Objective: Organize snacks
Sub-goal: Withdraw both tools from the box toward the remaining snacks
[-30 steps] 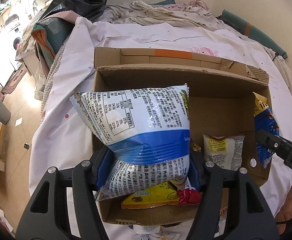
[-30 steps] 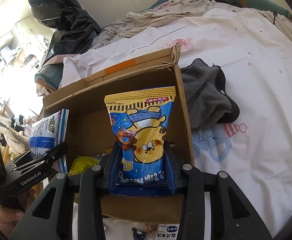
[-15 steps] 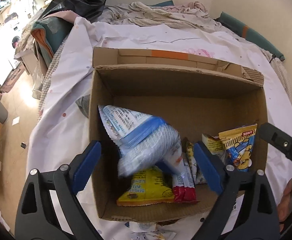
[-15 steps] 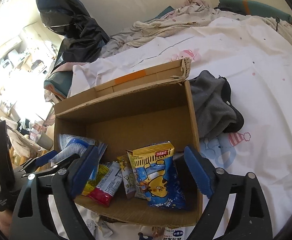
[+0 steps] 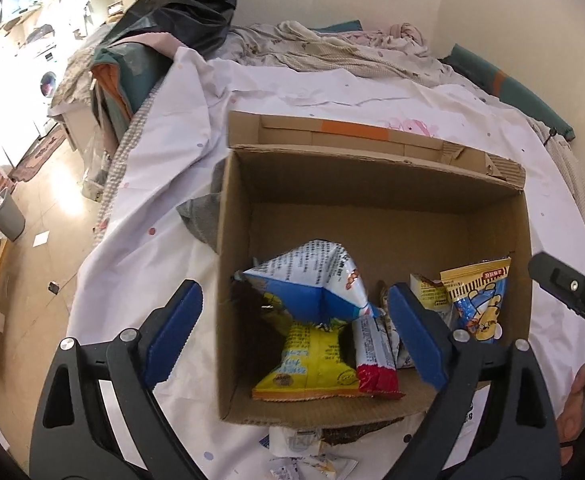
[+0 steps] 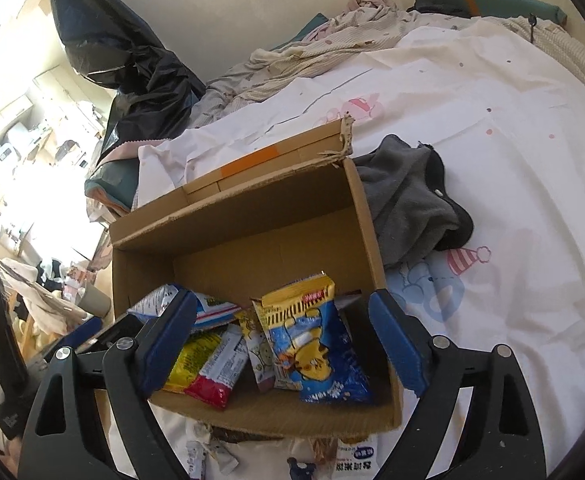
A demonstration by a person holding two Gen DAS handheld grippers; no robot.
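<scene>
An open cardboard box stands on the bed and holds several snack packs. A white and blue bag lies at its left on a yellow pack, with a red-ended bar beside them. A blue and yellow bear bag leans at the right. My left gripper is open and empty above the box's front left. My right gripper is open and empty above the box, over the bear bag.
A grey garment lies right of the box. White bedsheet spreads all around. Small packets lie on the sheet in front of the box. A black bag and crumpled bedding are at the back. The floor drops off at the left.
Both grippers opened and let go of their bags. The white and blue bag and the bear bag dropped into the box. Both grippers have drawn back a little.
</scene>
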